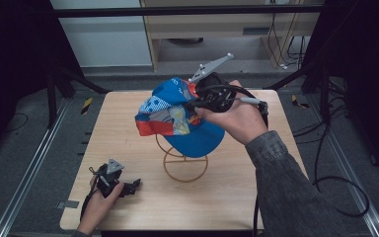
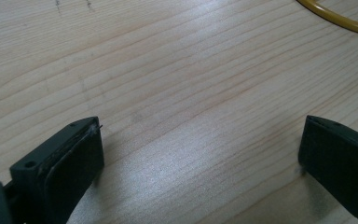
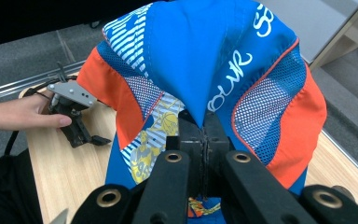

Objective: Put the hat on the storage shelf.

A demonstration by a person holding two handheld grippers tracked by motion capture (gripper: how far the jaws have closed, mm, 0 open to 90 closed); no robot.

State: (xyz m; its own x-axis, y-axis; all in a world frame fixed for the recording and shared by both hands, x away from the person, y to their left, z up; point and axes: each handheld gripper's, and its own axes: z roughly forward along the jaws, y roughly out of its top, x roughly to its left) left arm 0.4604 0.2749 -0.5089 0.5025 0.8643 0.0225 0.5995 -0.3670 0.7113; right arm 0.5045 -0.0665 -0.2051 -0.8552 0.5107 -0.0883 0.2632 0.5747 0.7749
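Pinching blue mesh-panelled cap (image 3: 200, 70) fabric, right gripper (image 3: 204, 140) clamps tight; left gripper (image 2: 200, 158) gapes over grained wood table (image 2: 168, 70).

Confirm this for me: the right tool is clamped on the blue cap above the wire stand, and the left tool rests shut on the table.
One detail is wrong: the left tool is open, its jaws wide apart over the bare table, as the left gripper view shows. The right tool is indeed clamped on the blue cap above the wire stand.

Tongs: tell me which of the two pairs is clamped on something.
The right tongs, held up over the wire stand, are pinched shut on the blue cap. The left tongs rest open on the table, holding nothing.
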